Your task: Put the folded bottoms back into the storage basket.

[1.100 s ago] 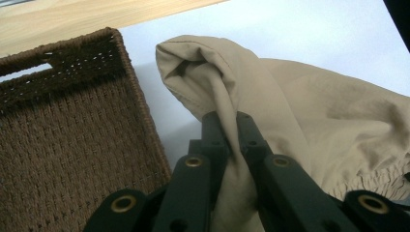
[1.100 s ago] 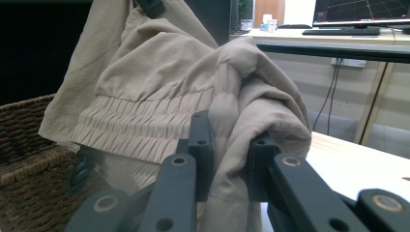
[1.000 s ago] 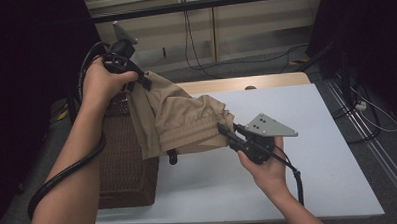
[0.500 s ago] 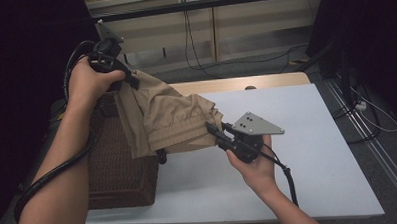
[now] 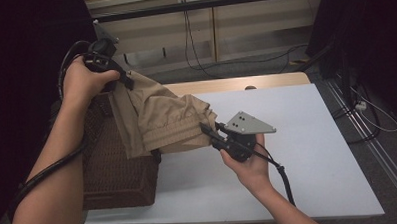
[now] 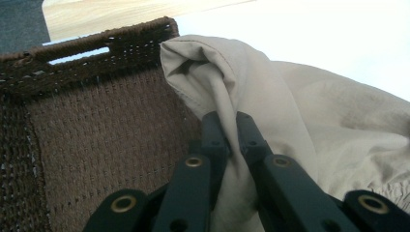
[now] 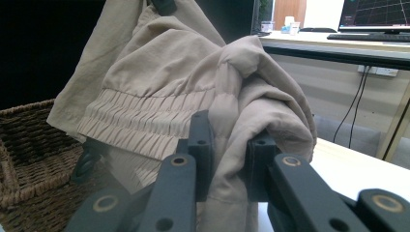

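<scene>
A beige garment (image 5: 159,118) with a gathered elastic band hangs stretched between my two grippers, over the brown wicker basket (image 5: 113,175). My left gripper (image 5: 123,79) is raised above the basket's far side and is shut on one end of the cloth; in the left gripper view its jaws pinch a fold of the beige garment (image 6: 232,140) above the wicker basket (image 6: 96,116). My right gripper (image 5: 207,129) is lower, over the white table (image 5: 307,138), shut on the other end; in the right gripper view the beige garment (image 7: 227,121) bunches between its jaws, with the wicker basket (image 7: 34,145) at the left.
The basket stands at the table's left edge. A wooden strip (image 5: 235,84) runs along the table's far edge. Cables (image 5: 189,37) hang by the cabinets behind. A desk with a monitor (image 7: 377,14) and keyboard stands beyond in the right gripper view.
Both hands have shifted left with the garment still held. The left gripper has risen slightly and now sits farther out over the basket's far side.
</scene>
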